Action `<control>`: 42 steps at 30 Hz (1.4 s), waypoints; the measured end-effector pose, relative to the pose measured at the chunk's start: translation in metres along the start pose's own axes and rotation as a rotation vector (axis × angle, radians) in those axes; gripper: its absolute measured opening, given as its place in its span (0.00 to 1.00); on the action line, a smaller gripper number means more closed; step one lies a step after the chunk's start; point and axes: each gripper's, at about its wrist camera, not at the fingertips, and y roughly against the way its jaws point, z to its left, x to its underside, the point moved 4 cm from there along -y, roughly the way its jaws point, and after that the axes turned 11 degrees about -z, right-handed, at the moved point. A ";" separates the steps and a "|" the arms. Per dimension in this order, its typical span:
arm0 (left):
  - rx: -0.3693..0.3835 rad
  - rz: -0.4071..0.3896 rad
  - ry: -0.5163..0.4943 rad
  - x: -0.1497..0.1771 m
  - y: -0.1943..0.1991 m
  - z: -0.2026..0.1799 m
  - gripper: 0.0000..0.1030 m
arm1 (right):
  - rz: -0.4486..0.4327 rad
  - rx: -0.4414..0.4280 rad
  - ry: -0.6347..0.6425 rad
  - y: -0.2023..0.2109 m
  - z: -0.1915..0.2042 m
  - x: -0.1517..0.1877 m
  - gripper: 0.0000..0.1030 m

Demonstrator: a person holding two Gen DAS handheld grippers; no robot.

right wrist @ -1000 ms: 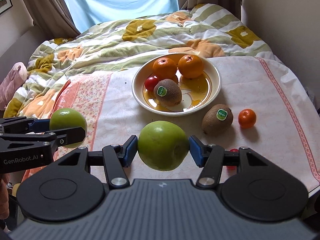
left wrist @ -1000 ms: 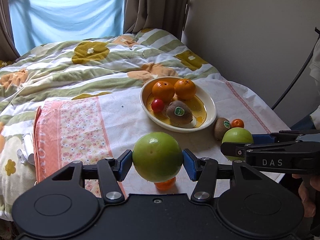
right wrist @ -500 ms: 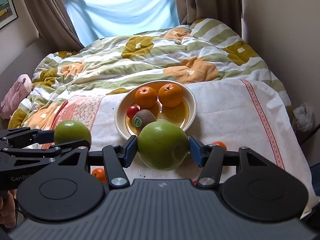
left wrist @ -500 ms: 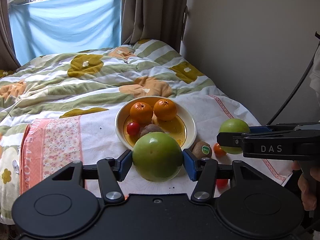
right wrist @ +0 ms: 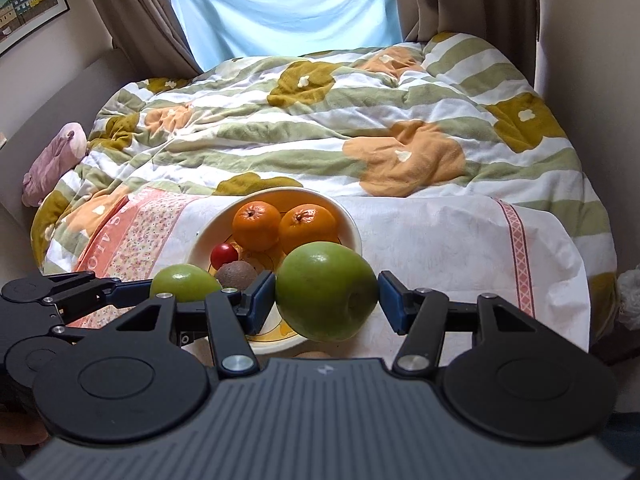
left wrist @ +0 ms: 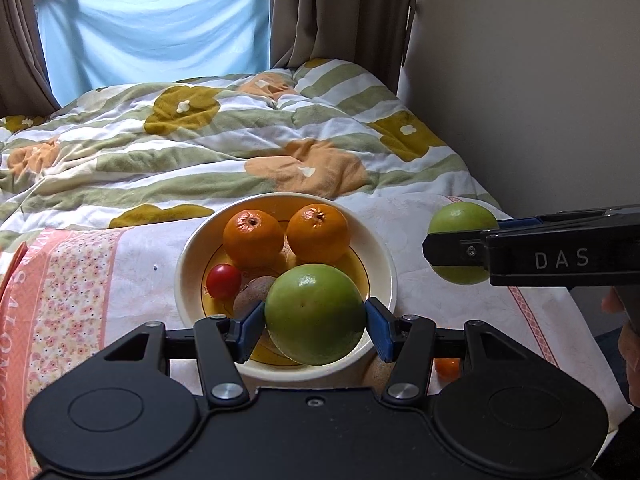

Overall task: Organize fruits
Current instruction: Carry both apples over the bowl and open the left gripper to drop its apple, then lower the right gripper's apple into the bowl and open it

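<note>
My left gripper (left wrist: 315, 326) is shut on a green apple (left wrist: 314, 312) and holds it over the near rim of the cream bowl (left wrist: 188, 276). The bowl holds two oranges (left wrist: 253, 238), a red tomato (left wrist: 223, 281) and a kiwi (left wrist: 250, 298). My right gripper (right wrist: 327, 300) is shut on a second green apple (right wrist: 326, 296), raised to the right of the bowl (right wrist: 354, 232); it shows at the right of the left wrist view (left wrist: 460, 220). The left gripper's apple (right wrist: 182, 282) appears in the right wrist view.
The bowl stands on a white cloth (left wrist: 440, 280) with pink floral edging (left wrist: 60, 300), laid on a flowered duvet (left wrist: 240, 140). A small orange fruit (left wrist: 447, 367) and a kiwi (left wrist: 378, 372) lie by the bowl, mostly hidden. A wall (left wrist: 540, 80) runs along the right.
Both grippers have risen and moved forward with their apples. The left apple now hangs over the bowl's near rim; the right apple sits higher, beside the bowl.
</note>
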 end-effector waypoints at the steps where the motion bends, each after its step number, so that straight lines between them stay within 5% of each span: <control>1: -0.011 0.005 -0.006 0.000 -0.007 -0.001 0.57 | 0.009 -0.010 0.002 -0.007 -0.003 -0.001 0.69; 14: -0.064 0.069 -0.123 0.015 -0.056 -0.026 0.59 | 0.076 -0.077 0.015 -0.054 -0.017 0.003 0.69; 18: -0.079 0.031 -0.149 0.012 -0.046 -0.029 0.88 | 0.082 -0.086 0.021 -0.057 -0.018 0.003 0.69; 39: -0.194 0.045 -0.014 0.024 0.010 0.026 0.88 | 0.101 -0.200 0.147 -0.055 0.041 0.019 0.69; 42: -0.201 0.050 0.004 0.028 0.013 0.032 0.88 | 0.079 -0.152 0.187 -0.059 0.047 0.018 0.69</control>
